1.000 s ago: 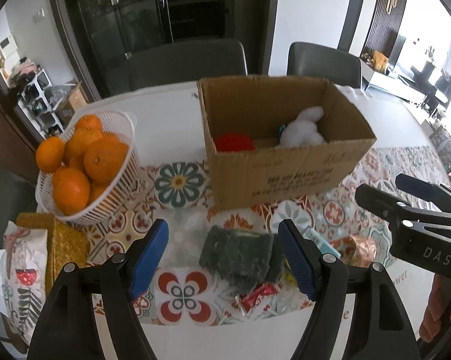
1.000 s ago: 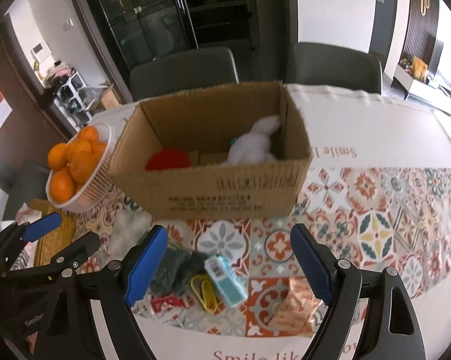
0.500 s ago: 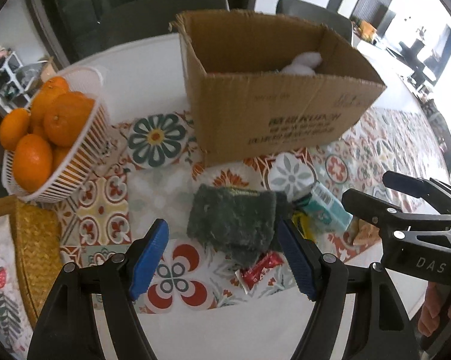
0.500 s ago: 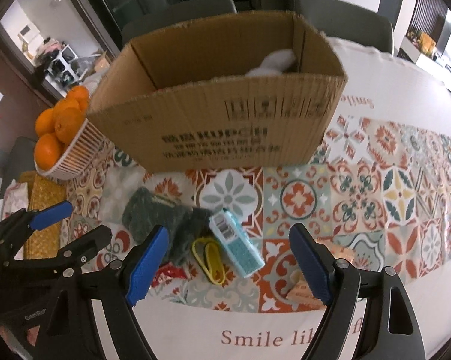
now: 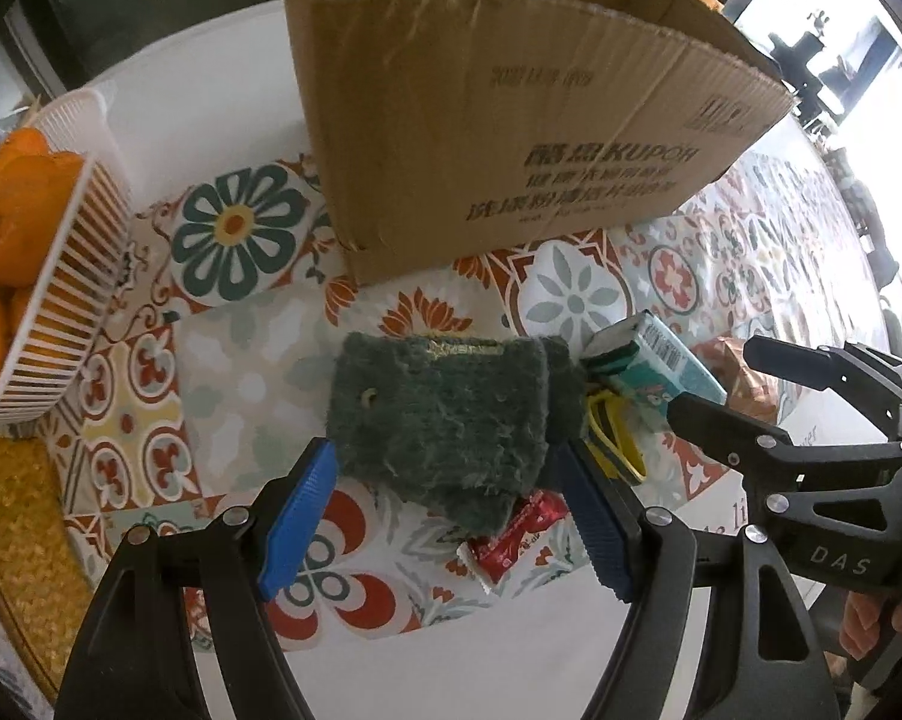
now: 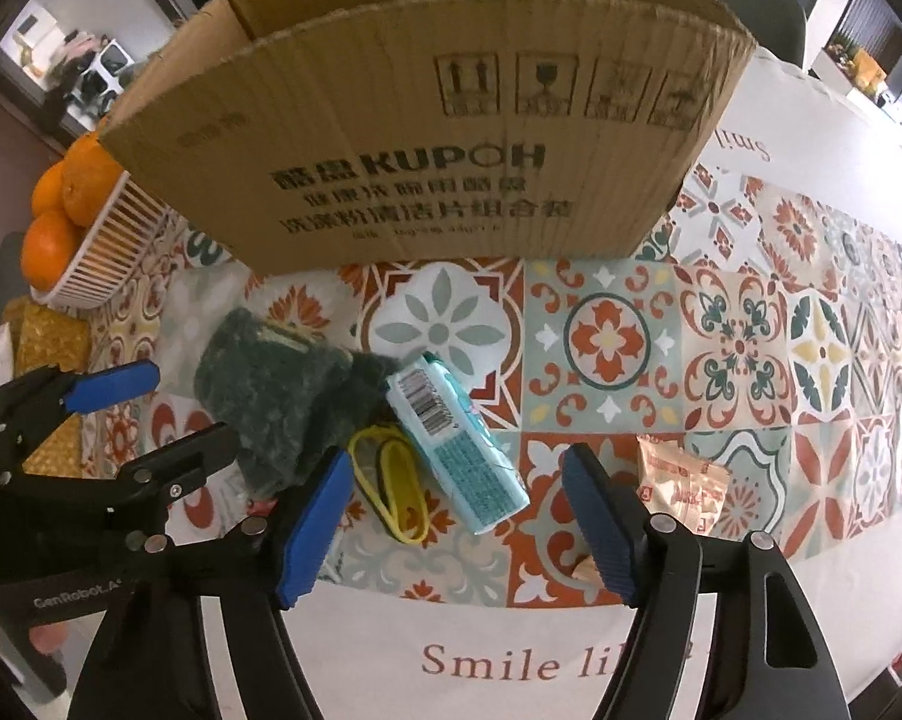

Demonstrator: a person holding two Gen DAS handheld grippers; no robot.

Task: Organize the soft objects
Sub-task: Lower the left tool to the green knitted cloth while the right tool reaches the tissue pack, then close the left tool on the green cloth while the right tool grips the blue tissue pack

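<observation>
Tiled tablecloth (image 6: 751, 360), carton (image 6: 426, 138) behind. Left gripper (image 5: 444, 516) spread open around dark green fuzzy pouch (image 5: 444, 414), pads flanking its near end, apparently for a lift into the carton. Right gripper (image 6: 457, 516) closing over teal pack (image 6: 457, 444), not yet pinching.

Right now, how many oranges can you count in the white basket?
3 in the right wrist view, piled in the white basket left of the cardboard box: one low, two stacked above. More may be hidden behind the box.
</observation>
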